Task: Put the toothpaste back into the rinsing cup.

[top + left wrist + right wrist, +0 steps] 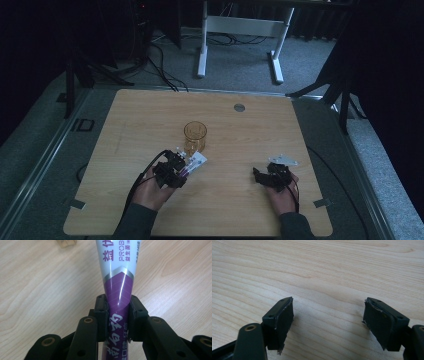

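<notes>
Black tongs (117,312) with brass-ringed screw holes; dark grey sleeves (134,222).

- I count one wooden table (240,135), with one round grey grommet (239,107) set in its far edge.
- I count one amber glass cup (195,136) standing on it.
- I count one tube (118,277), white and purple with printed lettering.
- I count two grippers: the left gripper (175,167) and the right gripper (270,176).
- I count two hands: the left hand (150,187) and the right hand (282,195).
- I count one white desk frame (240,37) on the floor beyond.
</notes>
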`<action>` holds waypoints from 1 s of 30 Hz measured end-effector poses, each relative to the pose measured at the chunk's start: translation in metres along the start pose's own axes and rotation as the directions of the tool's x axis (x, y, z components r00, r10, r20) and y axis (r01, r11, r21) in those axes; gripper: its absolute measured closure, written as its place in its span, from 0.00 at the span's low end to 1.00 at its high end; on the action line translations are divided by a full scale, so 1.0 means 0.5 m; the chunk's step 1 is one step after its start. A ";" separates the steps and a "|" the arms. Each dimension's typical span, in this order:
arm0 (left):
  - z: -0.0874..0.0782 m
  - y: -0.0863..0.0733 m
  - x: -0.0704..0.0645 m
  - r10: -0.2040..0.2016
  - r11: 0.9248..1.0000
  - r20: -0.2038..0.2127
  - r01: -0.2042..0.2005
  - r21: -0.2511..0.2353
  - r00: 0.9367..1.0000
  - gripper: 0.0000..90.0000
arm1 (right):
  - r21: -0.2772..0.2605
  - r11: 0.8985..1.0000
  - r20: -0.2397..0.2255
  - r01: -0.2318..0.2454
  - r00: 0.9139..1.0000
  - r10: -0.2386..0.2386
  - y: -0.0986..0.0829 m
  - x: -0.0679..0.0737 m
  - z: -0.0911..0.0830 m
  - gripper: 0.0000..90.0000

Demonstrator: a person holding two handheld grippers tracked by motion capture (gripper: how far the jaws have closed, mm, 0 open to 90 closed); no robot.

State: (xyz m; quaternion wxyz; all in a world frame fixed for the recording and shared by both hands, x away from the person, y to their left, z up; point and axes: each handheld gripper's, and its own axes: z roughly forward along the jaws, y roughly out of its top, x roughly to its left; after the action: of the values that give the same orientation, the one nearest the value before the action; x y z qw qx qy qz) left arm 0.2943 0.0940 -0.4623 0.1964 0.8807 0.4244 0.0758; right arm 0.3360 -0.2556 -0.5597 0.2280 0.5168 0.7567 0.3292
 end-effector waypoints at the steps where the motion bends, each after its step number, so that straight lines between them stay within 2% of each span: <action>1: -0.003 0.001 0.001 -0.004 1.000 0.001 0.004 -0.009 1.000 0.81 | 0.000 1.000 0.000 0.001 1.000 -0.001 0.000 0.000 0.000 0.27; 5: -0.012 0.002 0.004 -0.012 0.999 0.014 0.013 -0.048 1.000 0.81 | 0.000 1.000 0.000 0.001 1.000 -0.001 0.000 0.000 0.000 0.27; 16: -0.034 0.003 0.001 -0.010 0.995 0.045 0.015 -0.096 0.999 0.82 | 0.000 1.000 0.000 0.001 1.000 -0.001 0.000 0.000 0.000 0.27; 30: -0.058 0.011 -0.001 -0.007 0.987 0.069 0.018 -0.161 0.998 0.82 | 0.000 1.000 0.000 0.000 1.000 0.000 0.000 0.000 0.000 0.27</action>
State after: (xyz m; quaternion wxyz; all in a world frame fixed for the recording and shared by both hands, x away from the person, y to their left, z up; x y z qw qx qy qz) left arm 0.2892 0.0986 -0.4338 0.2820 0.8612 0.4156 0.0785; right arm 0.3360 -0.2556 -0.5597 0.2281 0.5166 0.7568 0.3291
